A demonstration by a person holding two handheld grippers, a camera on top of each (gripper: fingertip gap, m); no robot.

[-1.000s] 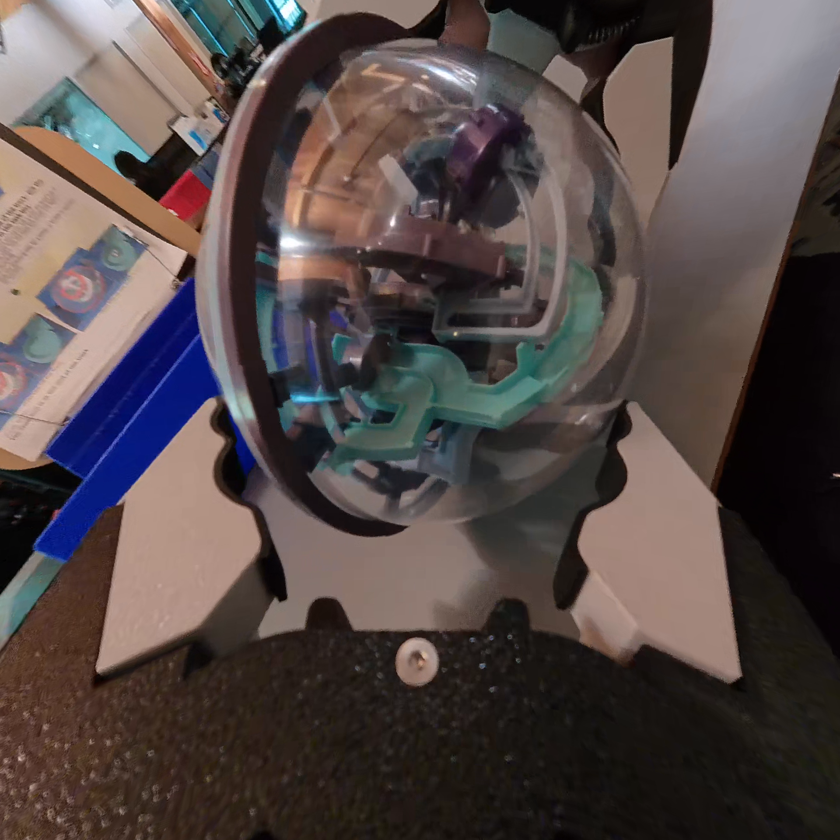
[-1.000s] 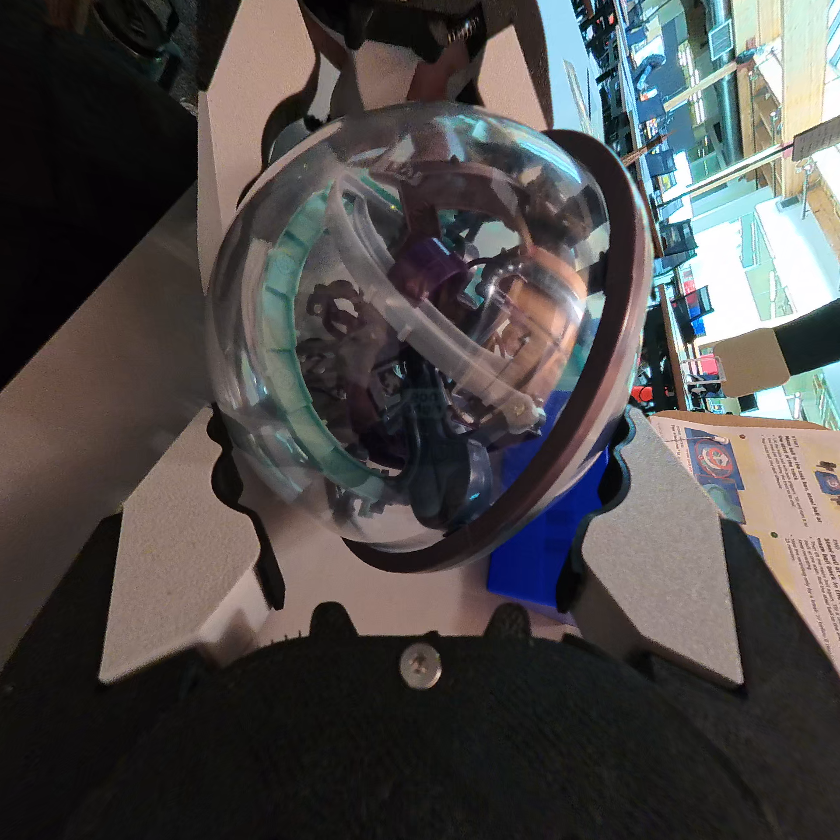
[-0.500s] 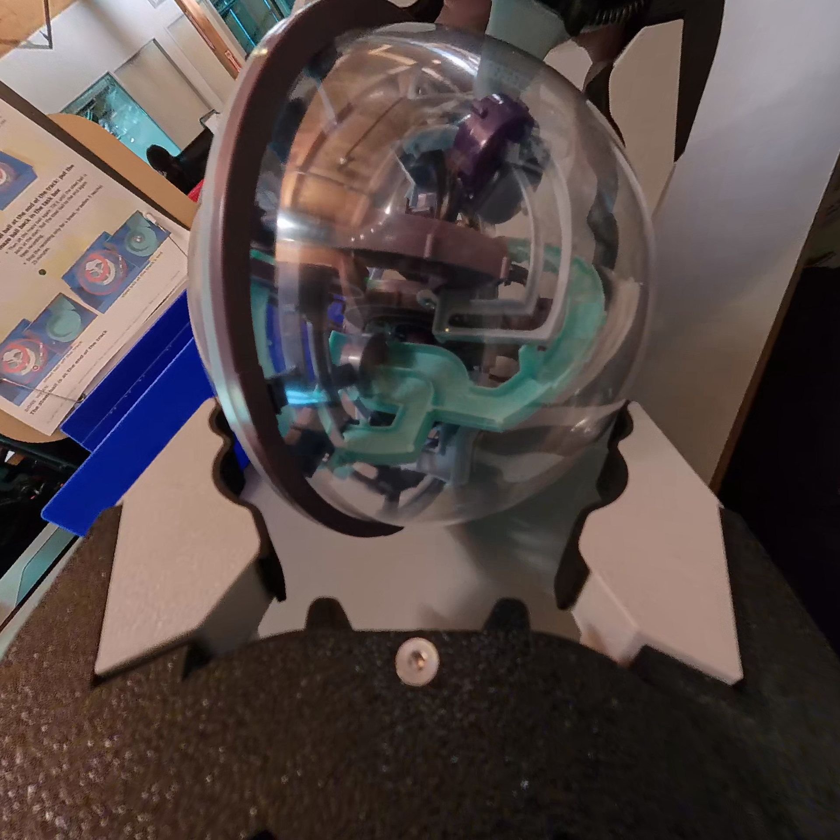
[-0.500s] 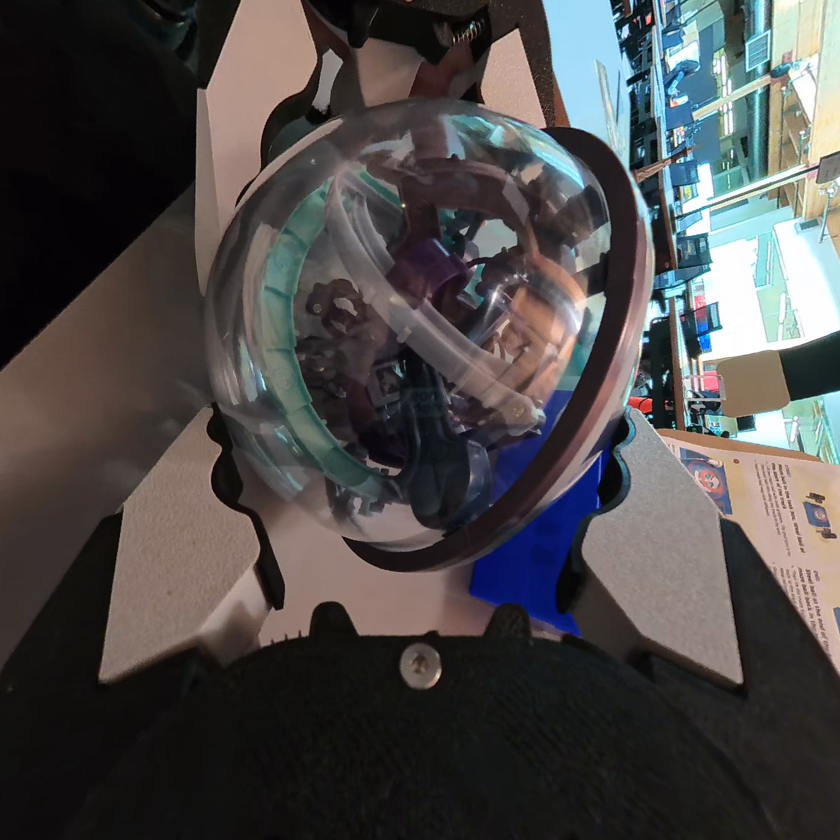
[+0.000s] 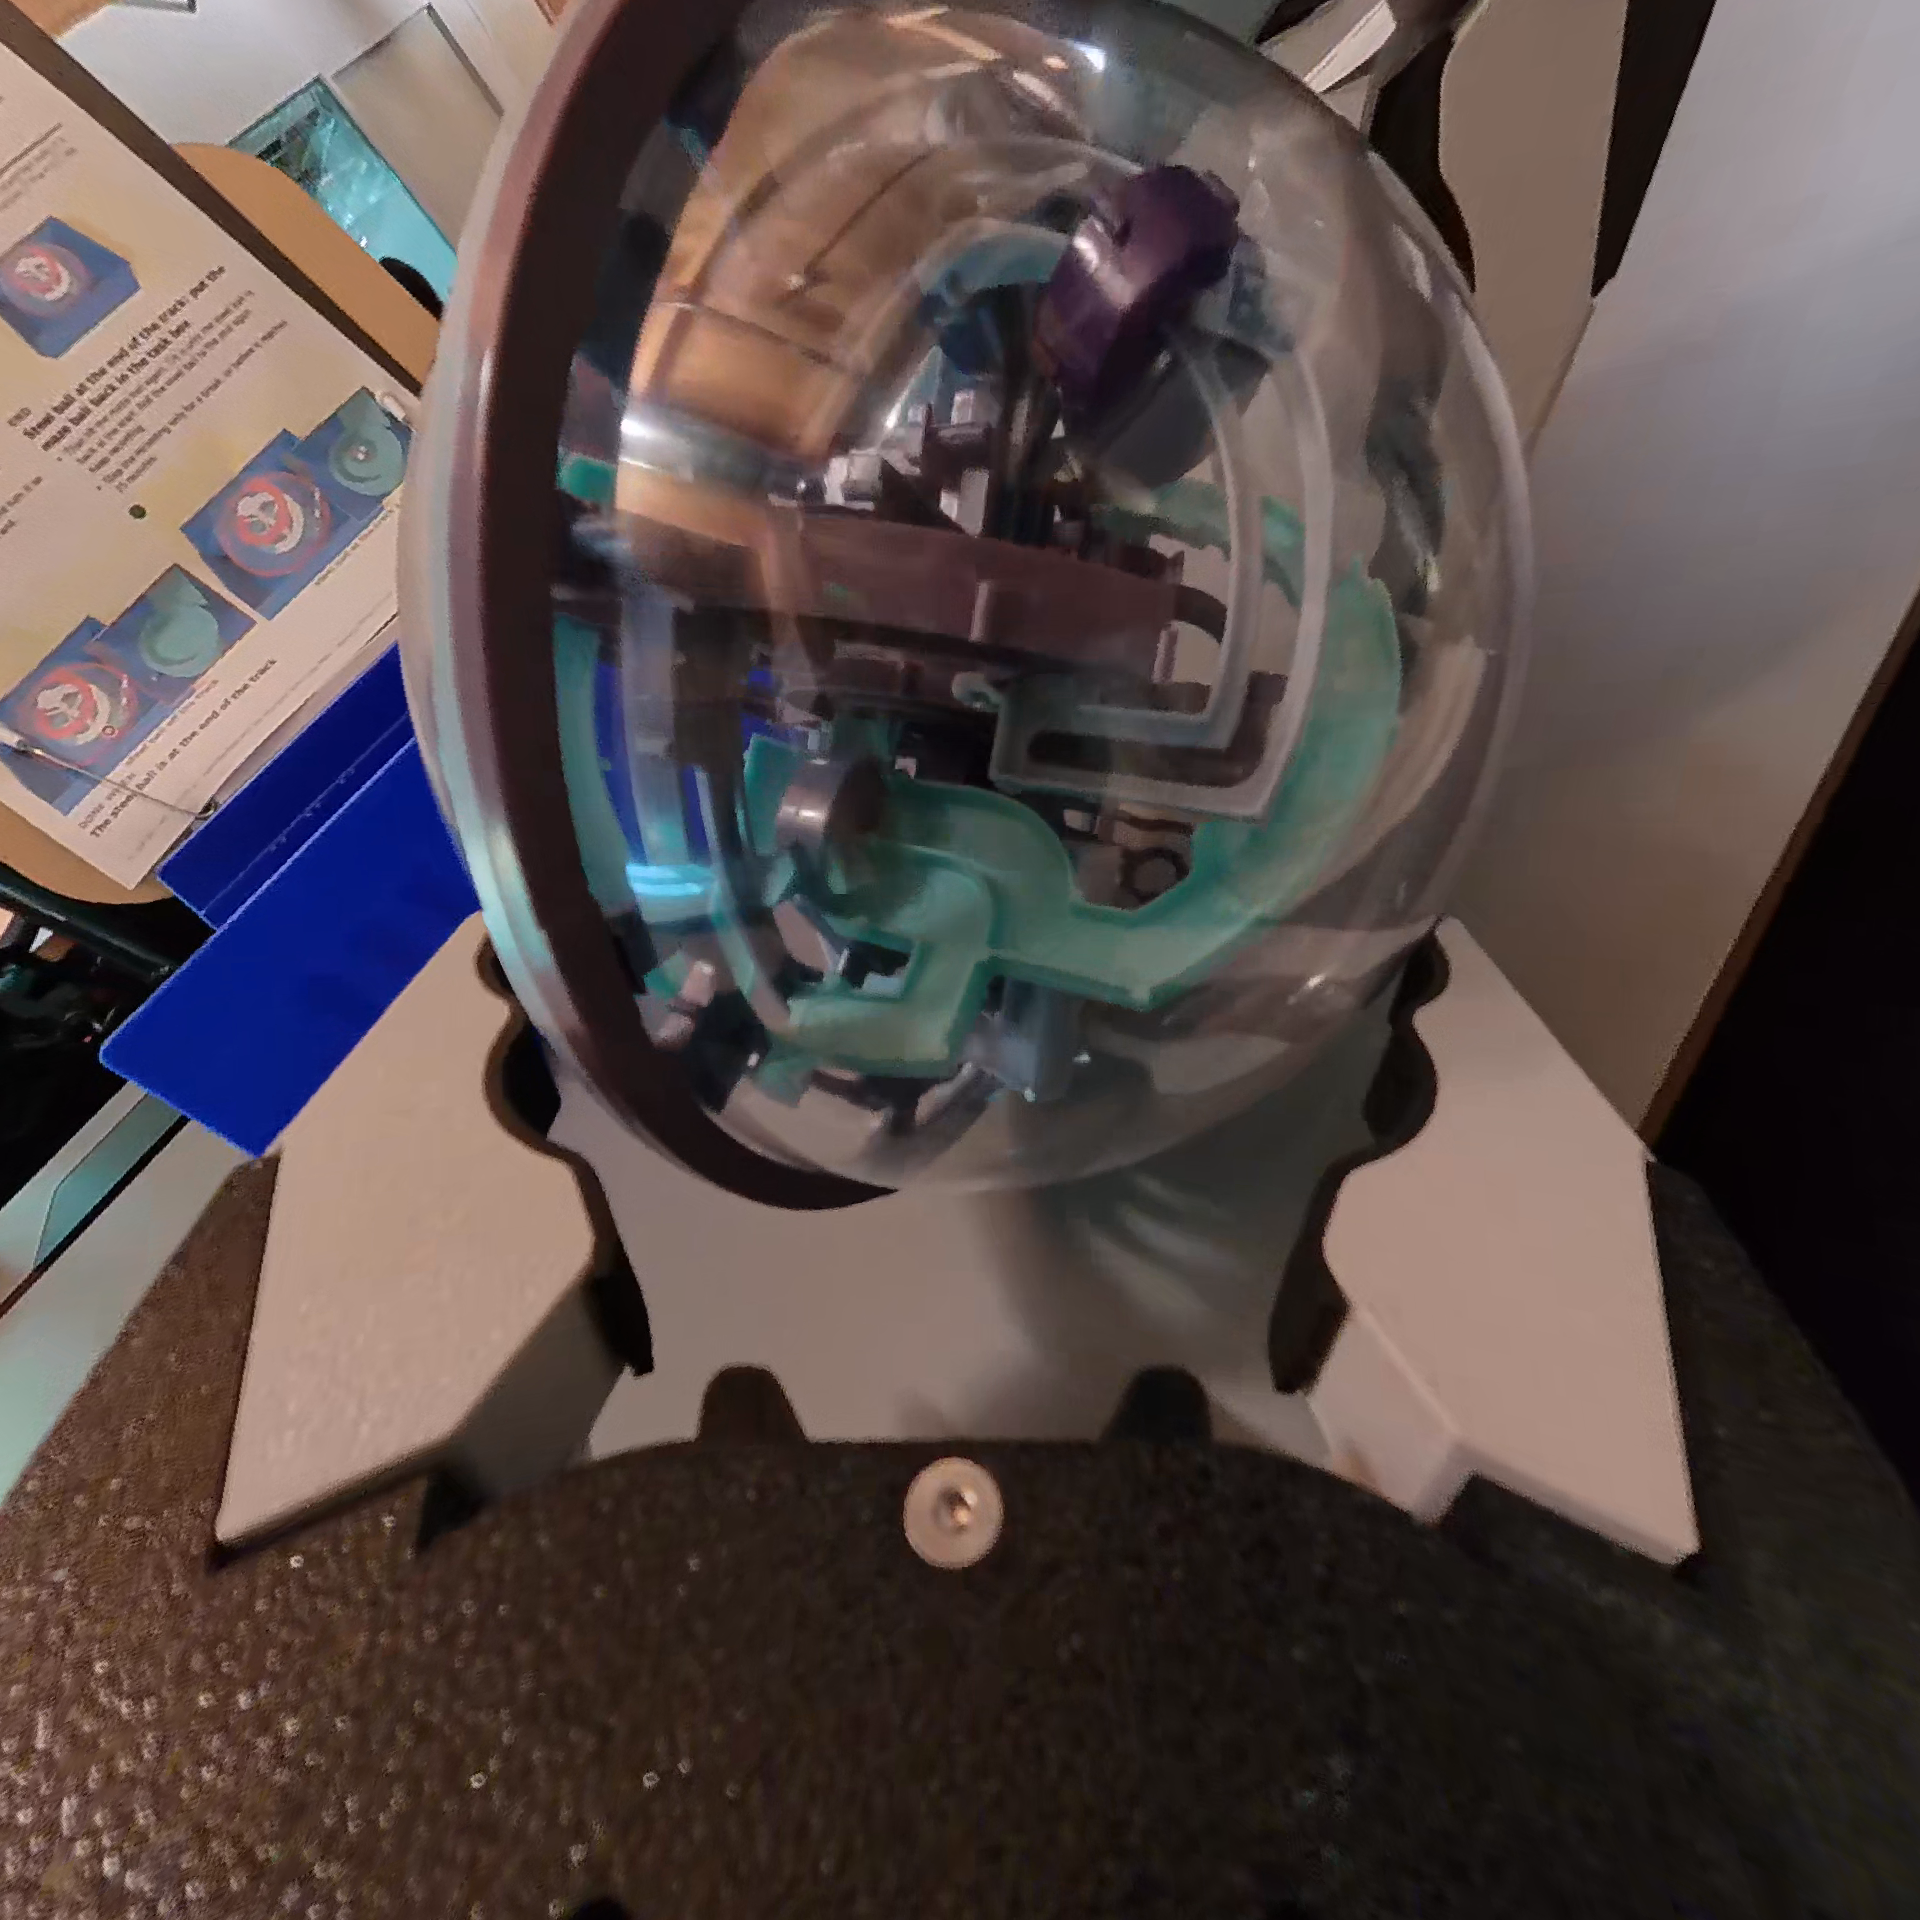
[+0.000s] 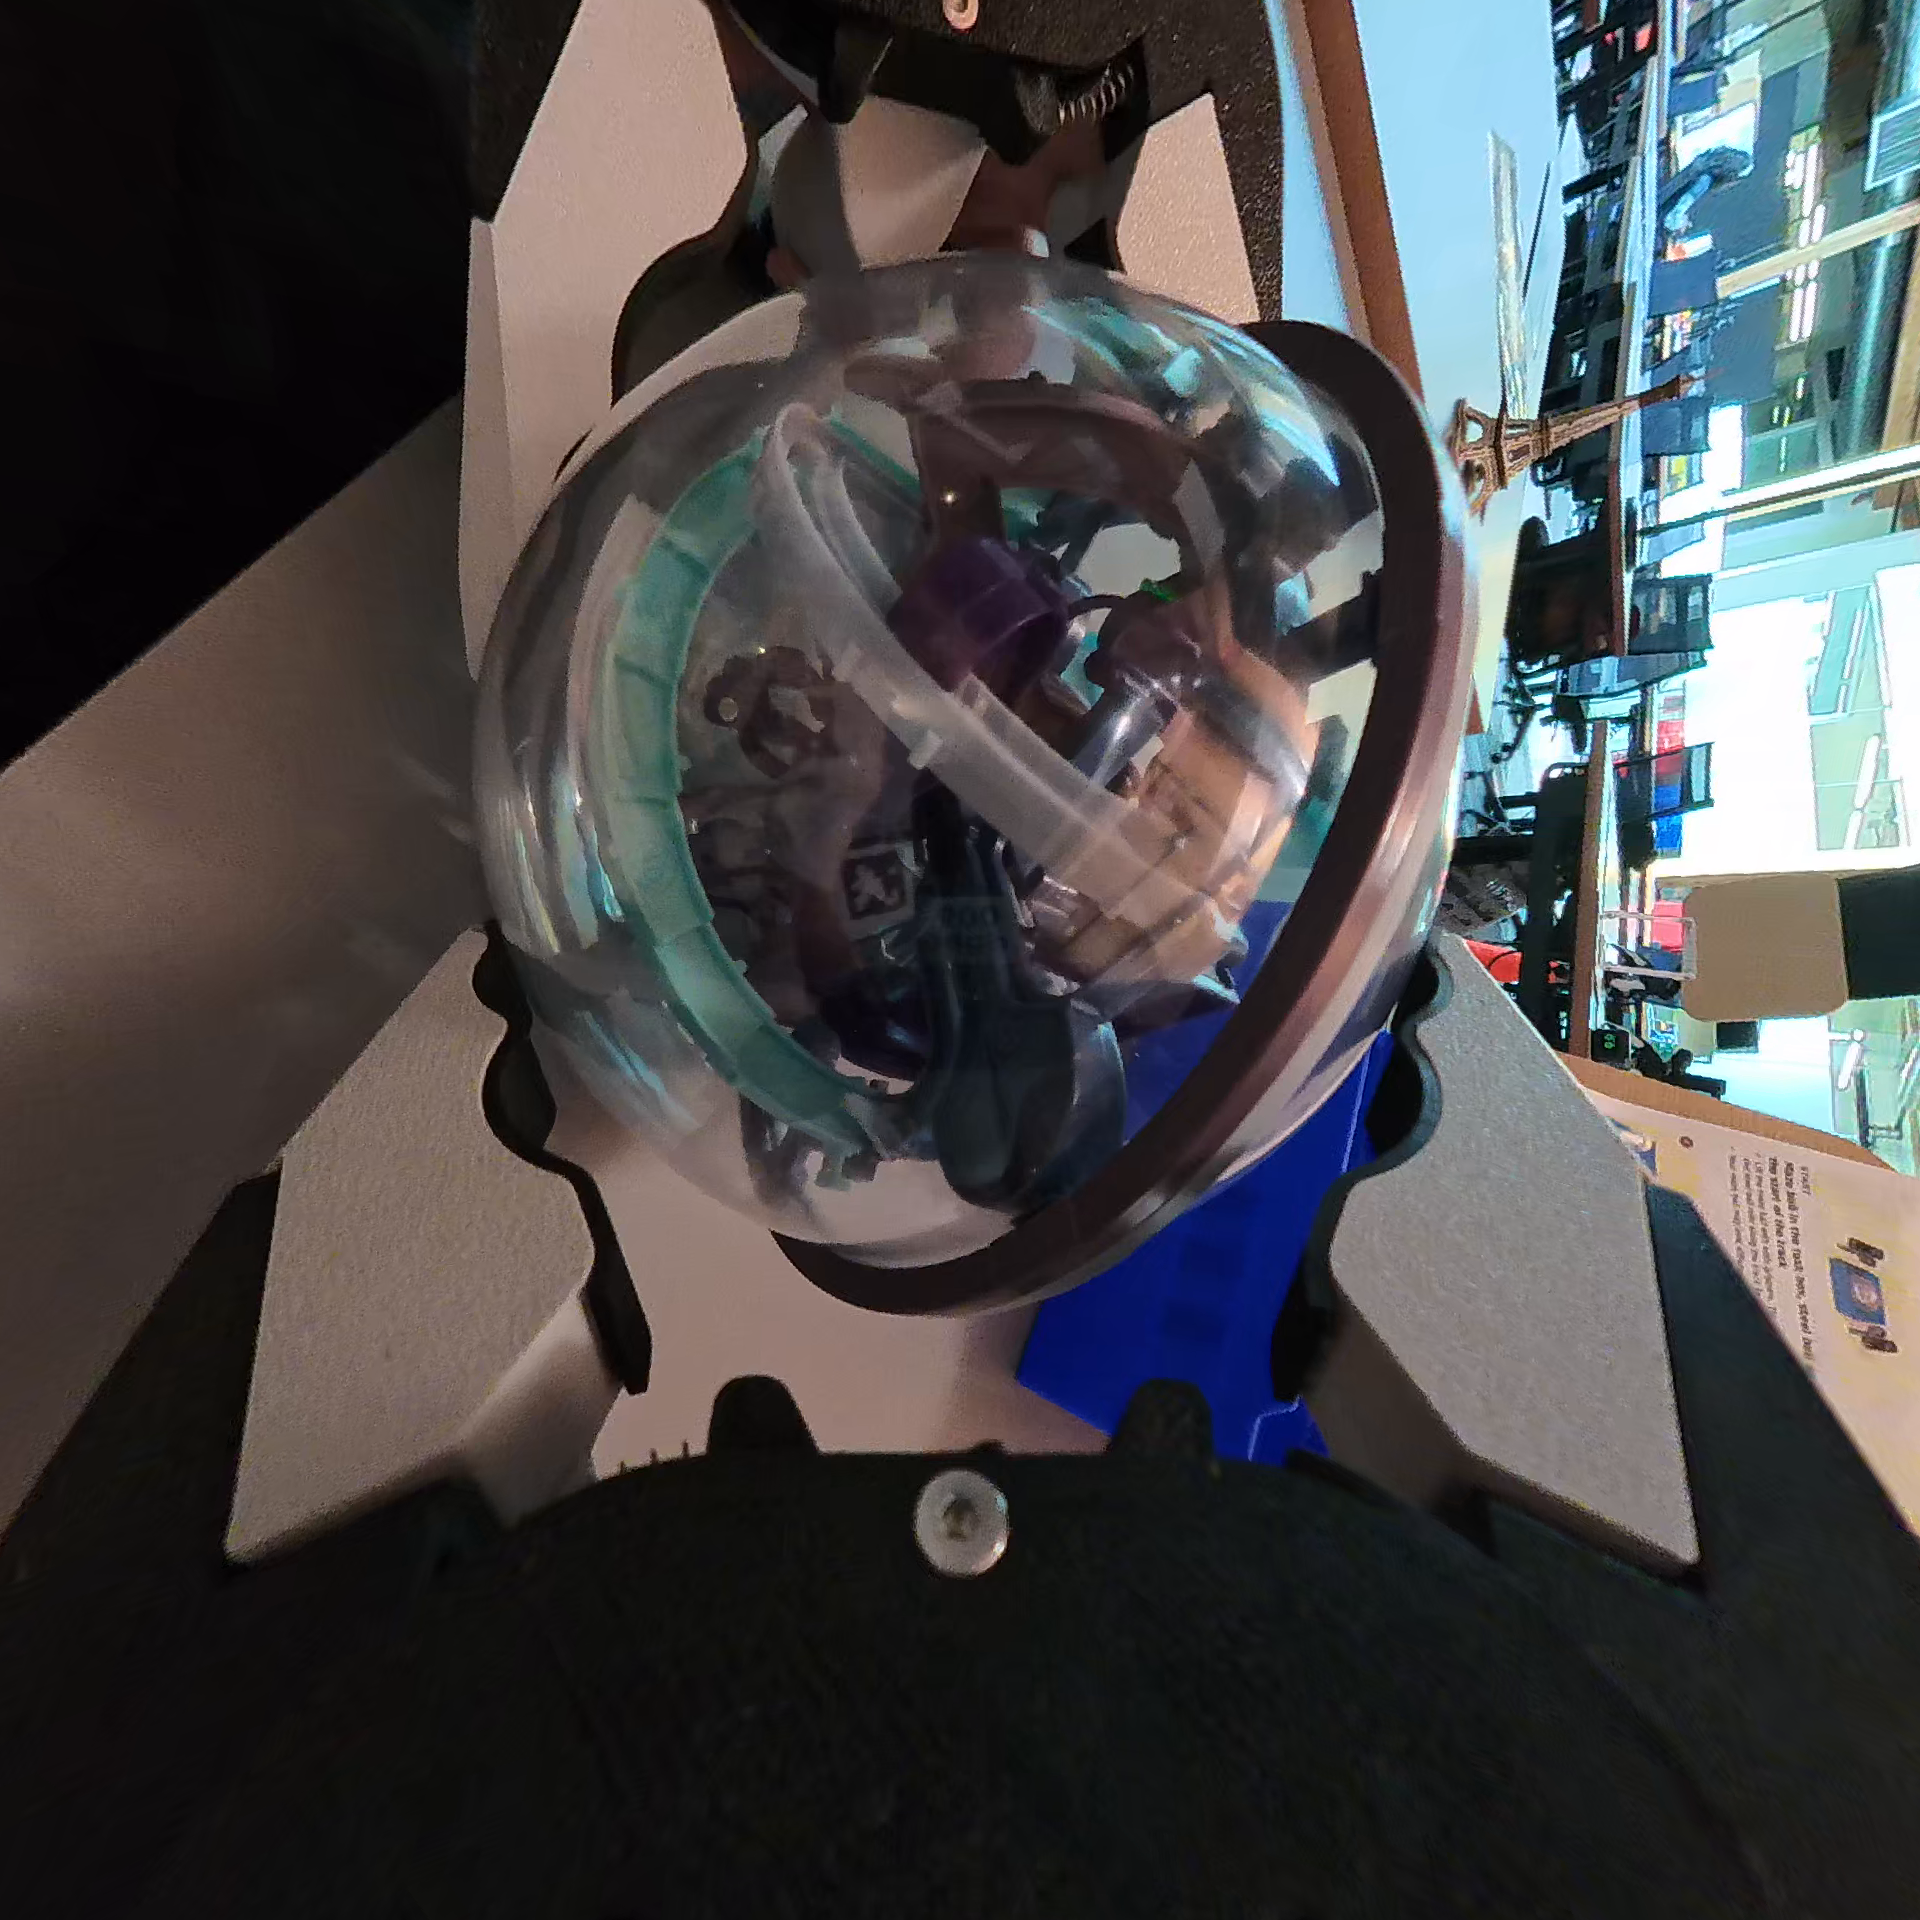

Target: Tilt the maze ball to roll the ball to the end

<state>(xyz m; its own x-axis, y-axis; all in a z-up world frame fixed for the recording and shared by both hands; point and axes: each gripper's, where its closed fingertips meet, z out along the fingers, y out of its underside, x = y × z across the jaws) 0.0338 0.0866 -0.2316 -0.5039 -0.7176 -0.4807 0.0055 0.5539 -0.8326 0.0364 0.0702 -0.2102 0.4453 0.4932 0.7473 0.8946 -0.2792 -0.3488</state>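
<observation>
The maze ball point(image 5: 966, 623) is a clear sphere with a dark rim band and teal, purple and brown tracks inside. It is held in the air between my two grippers, one on each side. My left gripper point(image 5: 961, 997) has its grey fingers point(image 5: 416, 1195) pressed on the sphere's lower flanks. My right gripper point(image 6: 961, 997) grips the same ball point(image 6: 966, 769) from the opposite side, and the left gripper's body point(image 6: 935, 83) shows behind it. The dark rim point(image 6: 1351, 935) stands tilted. I cannot pick out the small steel ball among the tracks.
A blue box point(image 5: 291, 935) stands below and left of the ball and shows in the right wrist view point(image 6: 1174, 1320). A printed instruction sheet point(image 5: 135, 520) lies on a brown board beside it. A white panel point(image 5: 1662, 520) is on the right. A small tower model point(image 6: 1538, 436) stands far off.
Both grippers have turned together with the ball. In the left view the sheet and blue box slid down and right. In the right view the rim rose and the background shifted.
</observation>
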